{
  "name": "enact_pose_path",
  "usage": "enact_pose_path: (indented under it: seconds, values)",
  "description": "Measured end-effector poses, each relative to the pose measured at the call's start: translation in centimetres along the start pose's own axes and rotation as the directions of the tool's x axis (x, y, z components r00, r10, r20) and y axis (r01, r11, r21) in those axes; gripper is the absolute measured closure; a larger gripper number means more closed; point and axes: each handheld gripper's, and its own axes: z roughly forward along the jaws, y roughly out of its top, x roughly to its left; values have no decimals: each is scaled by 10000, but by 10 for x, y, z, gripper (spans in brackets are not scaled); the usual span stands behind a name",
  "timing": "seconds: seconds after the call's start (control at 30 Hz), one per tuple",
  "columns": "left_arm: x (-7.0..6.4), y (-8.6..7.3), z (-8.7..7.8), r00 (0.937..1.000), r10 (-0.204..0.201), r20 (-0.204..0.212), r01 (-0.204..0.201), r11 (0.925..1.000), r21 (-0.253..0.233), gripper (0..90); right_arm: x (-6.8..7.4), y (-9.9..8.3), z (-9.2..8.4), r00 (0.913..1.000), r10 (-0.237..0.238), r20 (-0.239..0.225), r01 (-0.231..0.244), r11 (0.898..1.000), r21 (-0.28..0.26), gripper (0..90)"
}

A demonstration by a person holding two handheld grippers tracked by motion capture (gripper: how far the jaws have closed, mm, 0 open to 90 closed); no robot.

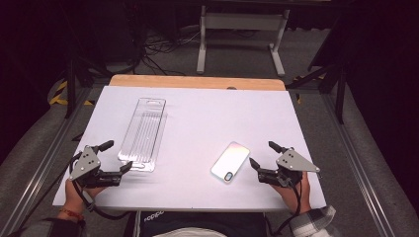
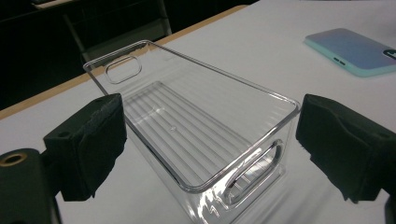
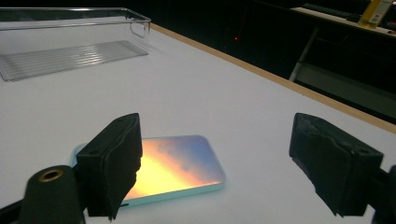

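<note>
With both sets of jaws wide and empty, we square the right gripper (image 1: 261,157) on the phone case (image 1: 230,161) near the table's (image 1: 197,113) front edge, while the left gripper (image 1: 116,155) steadies the clear bin (image 1: 143,133).

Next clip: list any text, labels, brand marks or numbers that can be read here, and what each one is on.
Nothing can be read with certainty.
White lettering on the dark clothing at the bottom edge of the high view: too small and blurred to read.
Yellow item at the top right of the right gripper view: any print is too blurred to read.
Phone: no visible text.
Clear plastic bin: no visible label.
</note>
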Motion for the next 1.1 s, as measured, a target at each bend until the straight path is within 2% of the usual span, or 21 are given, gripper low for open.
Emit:
enact_pose_path:
  seconds: [0.1, 0.27, 0.33, 0.43, 0.6, 0.7, 0.8, 0.9, 0.93, 1.07, 1.1]
  values:
    - [-1, 0, -1, 10000, 21, 27, -21, 10000, 5, 95, 2, -1, 1, 10000, -95, 1, 95, 9999, 125, 174]
    - [-1, -1, -1, 10000, 95, -11, -95, 10000, 21, 95, 1, 2, 2, 10000, -62, 13, 62, 10000, 68, 249]
    - [0, -2, -2, 9999, 121, -25, -121, 9999, -4, 95, 1, 3, 4, 9998, -169, 50, 169, 9998, 139, 311]
    - [-1, -1, -3, 9998, 187, 1, -187, 9998, 52, 95, 2, 3, 8, 9999, -93, -117, 95, 9998, 150, 334]
    - [-2, -2, -2, 9998, 211, -8, -211, 9997, 82, 95, 5, 4, 12, 9994, -280, -213, 286, 9991, 299, 342]
    - [-2, -2, -4, 9999, 164, -8, -164, 9998, 81, 95, 3, 6, 12, 9993, -266, -244, 270, 9995, 163, 378]
    - [-2, -2, -3, 9998, 174, -22, -173, 9998, 71, 95, 1, 10, 14, 9994, -255, -227, 258, 9996, 120, 449]
    - [-3, -2, -2, 9998, 192, -32, -192, 9998, 110, 95, 0, 15, 19, 9994, -323, -138, 323, 9995, 3, 584]
    - [-2, -2, -2, 9997, 226, -51, -226, 9997, 106, 95, -1, 17, 22, 9992, -294, -271, 294, 9996, 8, 622]
    - [-2, -2, -1, 9998, 172, -21, -172, 9998, 121, 95, -5, 23, 38, 9978, -306, -582, 332, 9985, 438, 794]
    - [-2, -2, -1, 9996, 294, -34, -294, 9994, 166, 95, -5, 24, 43, 9975, -305, -636, 342, 9977, 580, 829]
